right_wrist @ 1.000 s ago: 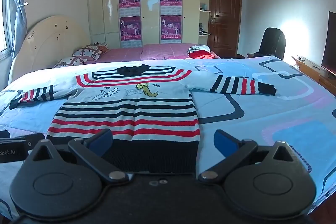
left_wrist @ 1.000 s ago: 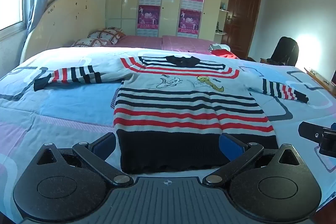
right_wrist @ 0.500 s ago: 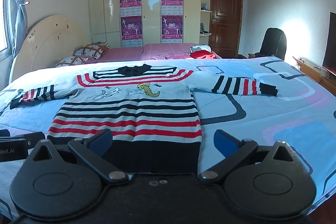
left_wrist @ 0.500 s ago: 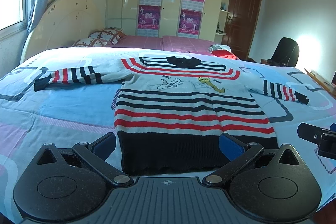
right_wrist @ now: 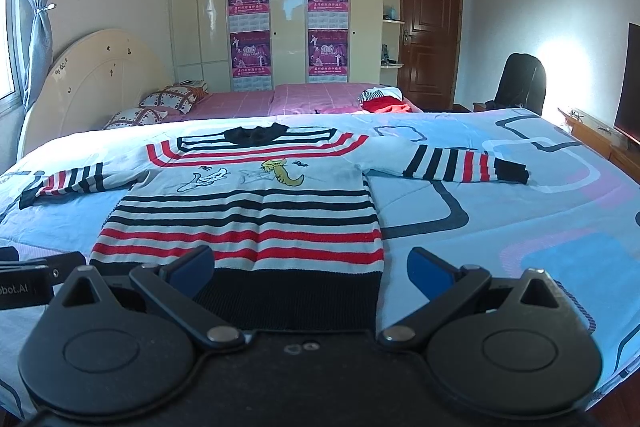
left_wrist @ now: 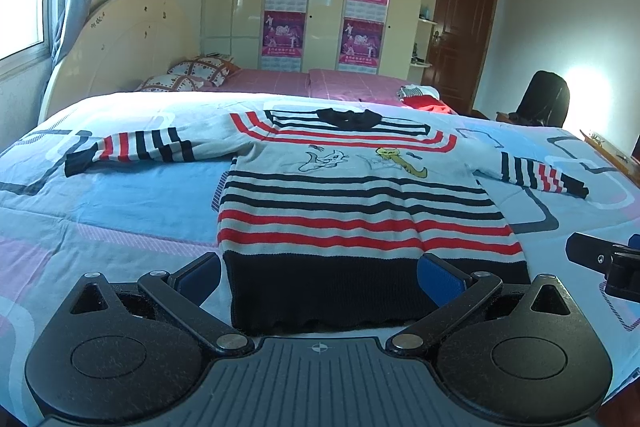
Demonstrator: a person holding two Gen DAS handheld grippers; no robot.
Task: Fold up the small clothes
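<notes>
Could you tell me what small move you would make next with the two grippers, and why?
Probably bring each gripper forward to a sleeve cuff: the sweater lies flat and spread on the bed, unfolded, while the left gripper and right gripper hover open and empty near its dark hem.

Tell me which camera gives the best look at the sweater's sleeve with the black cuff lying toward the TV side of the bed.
The right wrist view. There the sleeve lies full length and near the middle of the picture, stripes and black cuff clear. In the left wrist view the same sleeve sits far off to the side, smaller and bent by the lens.
</notes>
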